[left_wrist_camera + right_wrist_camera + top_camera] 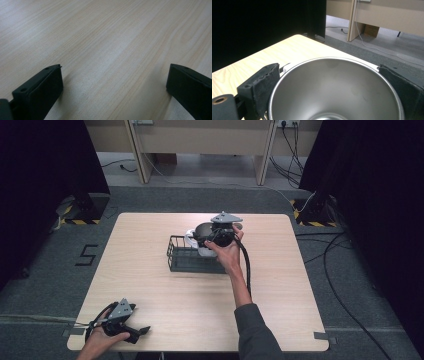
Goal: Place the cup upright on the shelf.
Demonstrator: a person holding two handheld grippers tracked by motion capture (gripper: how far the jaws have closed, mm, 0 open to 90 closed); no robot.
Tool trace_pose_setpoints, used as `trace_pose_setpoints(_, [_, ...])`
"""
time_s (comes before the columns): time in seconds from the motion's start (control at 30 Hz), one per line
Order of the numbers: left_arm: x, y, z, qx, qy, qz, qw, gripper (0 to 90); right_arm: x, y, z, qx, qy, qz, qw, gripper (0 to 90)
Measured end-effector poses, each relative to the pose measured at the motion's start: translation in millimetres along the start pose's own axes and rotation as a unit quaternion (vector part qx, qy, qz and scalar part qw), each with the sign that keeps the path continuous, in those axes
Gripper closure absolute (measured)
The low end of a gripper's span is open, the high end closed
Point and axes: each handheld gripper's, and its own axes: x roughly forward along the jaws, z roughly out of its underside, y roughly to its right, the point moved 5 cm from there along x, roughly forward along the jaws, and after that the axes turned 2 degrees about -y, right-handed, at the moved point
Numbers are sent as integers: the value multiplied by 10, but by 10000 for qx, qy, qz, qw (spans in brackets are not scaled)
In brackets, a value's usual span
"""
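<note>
At the lower left of the high view, the left gripper (131, 330) rests on the bare wooden table (165, 310), jaws wide apart and holding nothing. Higher up, near the middle of the frame, the right gripper (209, 239) has its jaws around a metal bowl (337, 92), apparently gripping it. The bowl sits above the far right corner of a black wire rack (186, 259), next to something white (191, 238), so it looks part-way either into or out of the rack.
</note>
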Motion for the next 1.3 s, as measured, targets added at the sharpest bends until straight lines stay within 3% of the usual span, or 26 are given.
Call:
trace_pose_setpoints(0.33, [1, 3, -1, -14, 5, 5, 10000, 1, 79, 15, 126, 139, -122, 3, 9998, 63])
trace_pose_setpoints(0.47, [1, 3, -1, -15, 4, 10, 10000, 1, 99, 3, 166, 91, -271, 17, 9996, 62])
trace_pose_setpoints(0.57, [2, 3, -1, -16, 9, 3, 10000, 1, 125, -5, 215, 13, -540, 48, 9985, 59])
trace_pose_setpoints(0.9, [0, 2, 0, -6, -3, 3, 10000, 1, 111, -26, 209, 7, -540, 117, 9985, 58])
trace_pose_setpoints(1.27, [1, 2, 0, -8, 0, 4, 10000, 1, 91, -38, 190, -101, -514, 272, 9983, 58])
trace_pose_setpoints(1.3, [1, 2, 0, -5, -1, 10, 10000, 1, 89, -47, 180, -191, -441, 320, 9983, 56])
